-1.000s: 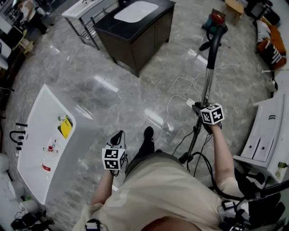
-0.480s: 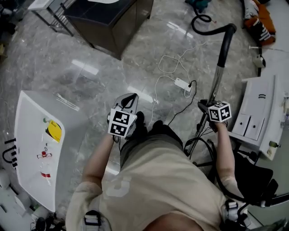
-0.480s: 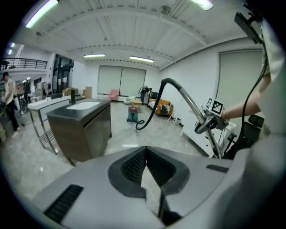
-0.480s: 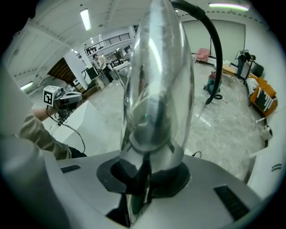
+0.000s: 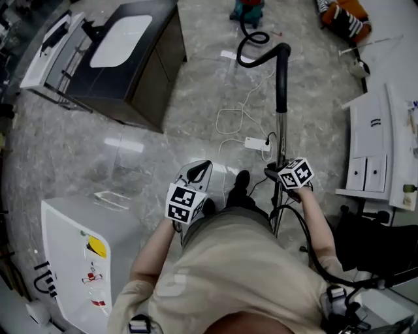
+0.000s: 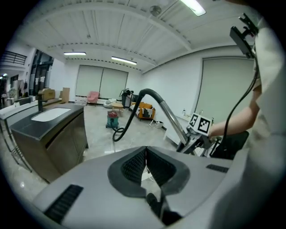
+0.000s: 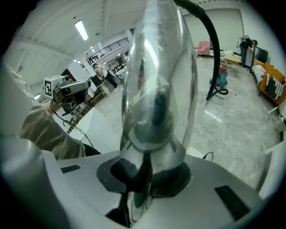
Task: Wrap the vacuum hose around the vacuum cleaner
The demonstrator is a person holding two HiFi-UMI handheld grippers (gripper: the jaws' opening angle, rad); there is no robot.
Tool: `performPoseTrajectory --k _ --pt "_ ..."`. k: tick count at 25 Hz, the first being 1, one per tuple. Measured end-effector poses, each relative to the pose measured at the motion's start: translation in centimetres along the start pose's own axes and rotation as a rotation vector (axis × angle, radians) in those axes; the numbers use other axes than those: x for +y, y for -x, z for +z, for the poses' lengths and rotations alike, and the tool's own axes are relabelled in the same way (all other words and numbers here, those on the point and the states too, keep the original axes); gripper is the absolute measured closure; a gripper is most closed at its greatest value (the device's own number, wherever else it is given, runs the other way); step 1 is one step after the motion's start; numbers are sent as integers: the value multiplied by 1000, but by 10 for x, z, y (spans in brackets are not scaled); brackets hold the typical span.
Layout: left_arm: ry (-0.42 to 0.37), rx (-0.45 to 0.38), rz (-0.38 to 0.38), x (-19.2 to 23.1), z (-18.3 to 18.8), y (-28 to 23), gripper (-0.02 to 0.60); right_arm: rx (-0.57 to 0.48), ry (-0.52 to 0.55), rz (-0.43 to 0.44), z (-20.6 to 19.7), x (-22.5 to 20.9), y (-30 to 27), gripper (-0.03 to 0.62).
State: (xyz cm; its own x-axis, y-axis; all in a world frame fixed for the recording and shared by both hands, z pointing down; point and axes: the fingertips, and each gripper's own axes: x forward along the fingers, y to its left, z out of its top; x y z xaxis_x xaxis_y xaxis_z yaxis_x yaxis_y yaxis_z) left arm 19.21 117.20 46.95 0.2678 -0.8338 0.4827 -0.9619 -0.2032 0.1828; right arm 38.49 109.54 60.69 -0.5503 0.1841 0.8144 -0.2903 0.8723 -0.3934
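The small red and teal vacuum cleaner [image 5: 248, 9] stands far off on the floor. Its black hose [image 5: 251, 51] loops up into a black curved handle [image 5: 282, 65] that runs down into a shiny metal wand [image 5: 281, 140]. My right gripper [image 5: 277, 175] is shut on that wand low down; in the right gripper view the wand [image 7: 156, 89] fills the space between the pads. My left gripper [image 5: 197, 172] hangs in front of my body, shut and empty. In the left gripper view its pads meet [image 6: 146, 162], with the hose [image 6: 129, 117] and the vacuum cleaner [image 6: 112, 120] beyond.
A dark cabinet with a white sink top [image 5: 130, 59] stands at the upper left. A white table [image 5: 72, 261] is at my left, a white drawer unit [image 5: 372, 150] at my right. A white power strip [image 5: 256, 143] with loose cables lies on the floor near the wand.
My left gripper has swung in from my left side to the front of my body, still shut. The right gripper keeps its hold on the wand, which now stands straighter in the view.
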Motion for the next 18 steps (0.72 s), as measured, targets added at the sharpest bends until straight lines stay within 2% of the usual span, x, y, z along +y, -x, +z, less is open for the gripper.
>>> performPoseTrajectory --k 2,4,8,10,11,14,16,18 --pt "-28 15 -51 -19 18 -28 575 2 2 35 4 -13 -5 520" --pt "-87 31 -88 -35 38 -59 575 6 9 77 7 -25 -8 520" --pt "-227 54 -66 -40 83 -118 575 8 28 169 20 -50 -16 520" --pt "-269 26 -42 -38 111 -140 575 22 36 177 26 -67 -15 520" --pt "-316 1 -26 -37 128 -147 575 30 41 176 29 -74 -14 520" --pt "-506 -106 8 -33 189 -152 575 59 70 177 37 -85 -10 520" --pt "-579 -143 -32 -29 222 -159 574 84 93 170 49 -92 -12 520" --pt "-671 -142 -109 -29 242 -172 567 110 111 148 65 -100 -18 520"
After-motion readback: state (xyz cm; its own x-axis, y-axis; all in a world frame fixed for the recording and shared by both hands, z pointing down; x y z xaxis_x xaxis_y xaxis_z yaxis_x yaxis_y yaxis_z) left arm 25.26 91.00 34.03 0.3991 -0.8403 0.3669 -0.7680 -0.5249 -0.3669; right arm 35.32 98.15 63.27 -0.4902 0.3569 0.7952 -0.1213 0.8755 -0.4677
